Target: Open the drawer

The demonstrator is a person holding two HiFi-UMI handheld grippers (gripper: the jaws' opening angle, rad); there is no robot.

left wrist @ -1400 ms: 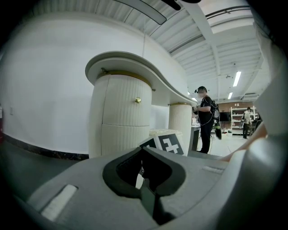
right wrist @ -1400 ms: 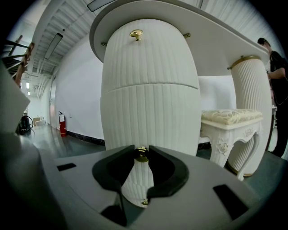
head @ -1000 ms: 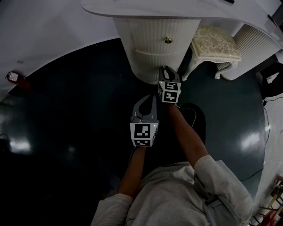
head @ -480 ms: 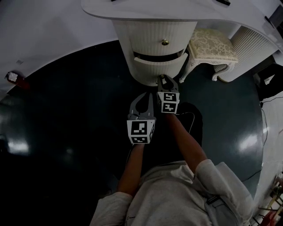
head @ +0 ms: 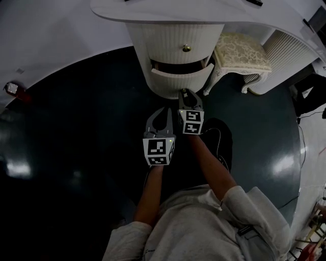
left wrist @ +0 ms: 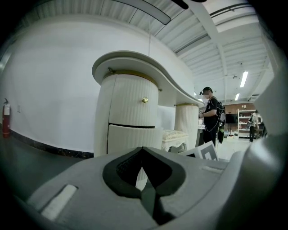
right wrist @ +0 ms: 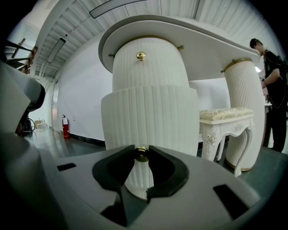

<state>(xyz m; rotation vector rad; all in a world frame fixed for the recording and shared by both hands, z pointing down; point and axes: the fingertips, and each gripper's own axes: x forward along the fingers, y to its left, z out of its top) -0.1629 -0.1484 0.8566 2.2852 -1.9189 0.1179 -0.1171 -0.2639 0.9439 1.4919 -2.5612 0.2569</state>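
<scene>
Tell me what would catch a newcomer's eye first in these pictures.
The white fluted cabinet under the curved desktop stands out against the dark floor, its lower drawer partly open. The right tongs are clamped on that drawer's gold knob, while the left tongs hang shut and empty just behind.

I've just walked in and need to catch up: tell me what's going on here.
A person holds a gripper in each hand in front of a white ribbed cabinet. The right gripper is clamped on the small gold knob of the lower drawer, which stands partway out, with a dark gap showing above its front. The left gripper hangs beside it, jaws together and empty, touching nothing.
</scene>
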